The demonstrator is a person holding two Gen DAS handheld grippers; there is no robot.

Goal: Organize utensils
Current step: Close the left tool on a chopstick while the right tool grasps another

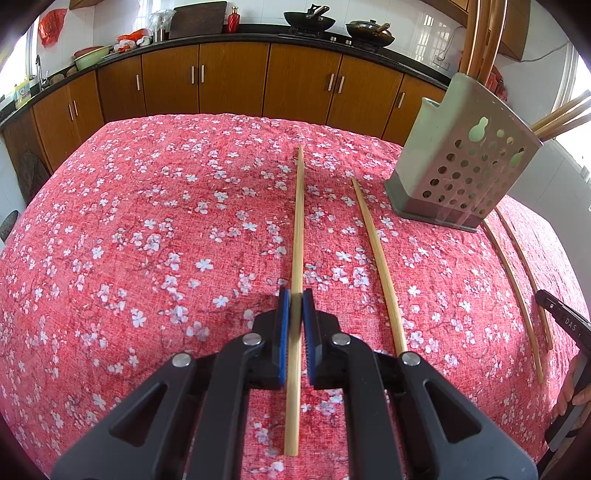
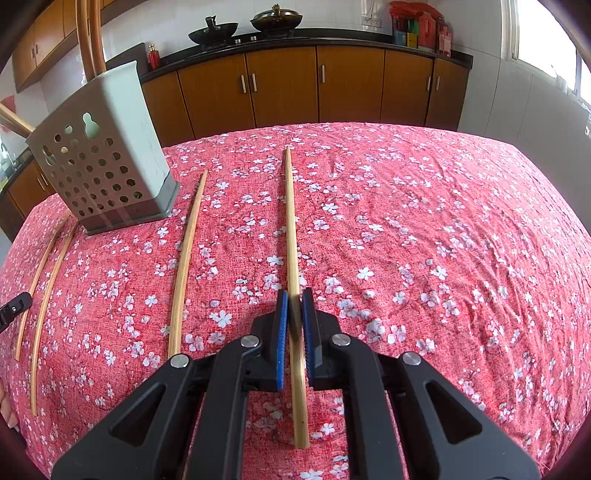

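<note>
My left gripper (image 1: 295, 300) is shut on a bamboo chopstick (image 1: 298, 221) that runs straight away from me over the red floral tablecloth (image 1: 147, 240). A second chopstick (image 1: 376, 258) lies just right of it. My right gripper (image 2: 294, 300) is shut on another chopstick (image 2: 290, 221), with a loose one (image 2: 184, 266) to its left. A grey perforated utensil holder (image 1: 461, 166) (image 2: 110, 166) stands at the back between the two grippers. Several chopsticks (image 1: 484, 33) stick up out of it.
Two more chopsticks (image 1: 517, 295) curve along the right of the left wrist view beside the right gripper's black finger (image 1: 565, 317). In the right wrist view two chopsticks (image 2: 48, 266) lie far left. Brown cabinets (image 1: 229, 77) and a counter with woks (image 1: 310, 20) stand behind the table.
</note>
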